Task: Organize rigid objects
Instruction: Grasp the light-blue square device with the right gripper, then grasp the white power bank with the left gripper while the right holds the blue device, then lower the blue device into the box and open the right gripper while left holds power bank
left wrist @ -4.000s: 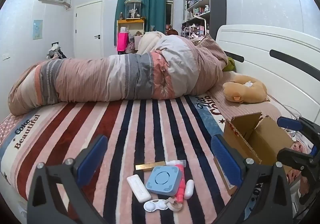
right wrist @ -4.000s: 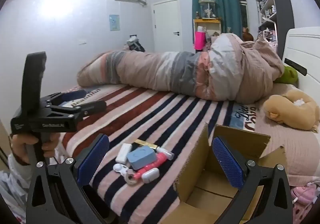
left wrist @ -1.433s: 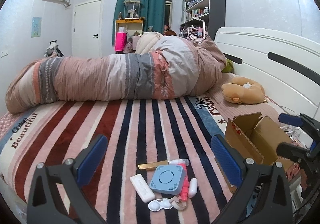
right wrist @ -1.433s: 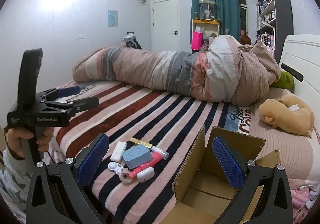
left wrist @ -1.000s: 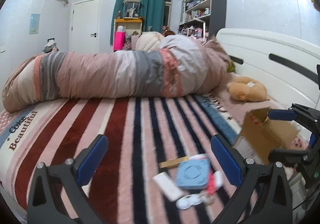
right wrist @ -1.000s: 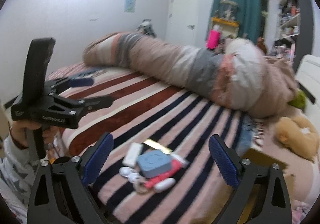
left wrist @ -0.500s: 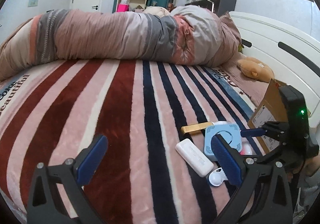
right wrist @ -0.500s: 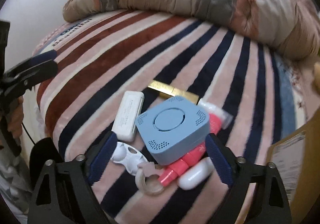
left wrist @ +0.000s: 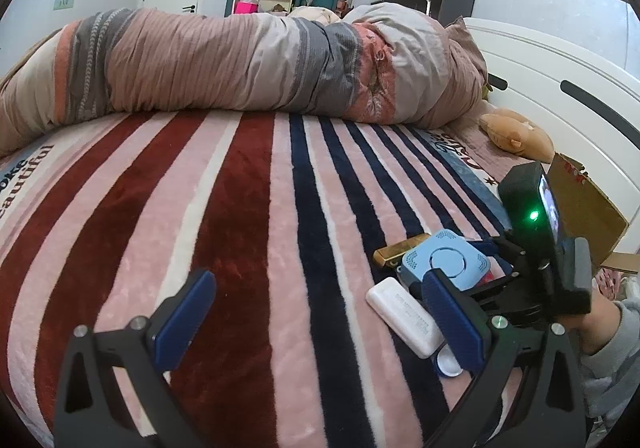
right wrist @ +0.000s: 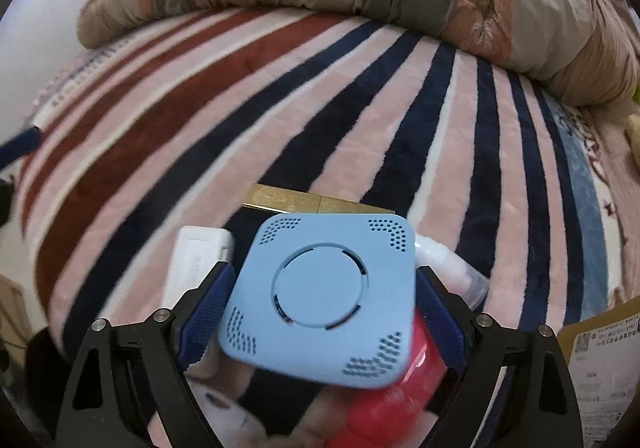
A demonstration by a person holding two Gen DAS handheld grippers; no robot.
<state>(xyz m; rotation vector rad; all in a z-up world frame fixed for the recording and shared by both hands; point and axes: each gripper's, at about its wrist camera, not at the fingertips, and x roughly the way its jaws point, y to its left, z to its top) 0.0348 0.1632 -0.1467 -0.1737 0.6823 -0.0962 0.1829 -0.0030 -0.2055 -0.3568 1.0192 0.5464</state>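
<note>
A square light-blue device point(right wrist: 324, 296) lies on top of a small pile on the striped blanket. My right gripper point(right wrist: 322, 308) has its two blue pads against the device's left and right sides. Under and around it are a gold bar point(right wrist: 304, 201), a white case point(right wrist: 196, 268), a pink bottle point(right wrist: 396, 380) and a clear tube point(right wrist: 452, 268). In the left wrist view the blue device point(left wrist: 448, 264), the white case point(left wrist: 404, 316) and the gold bar point(left wrist: 400, 250) lie at right, with the right gripper's body point(left wrist: 536, 260) over them. My left gripper point(left wrist: 316, 320) is open and empty above the blanket.
A cardboard box point(left wrist: 588, 207) stands open at the right by the white headboard point(left wrist: 560, 87). A rolled duvet point(left wrist: 240, 67) lies across the far side of the bed. A tan plush toy point(left wrist: 516, 133) rests near the headboard.
My right gripper has come down onto the pile and its pads have closed in on the blue device. My left gripper has swung left and lower over the blanket.
</note>
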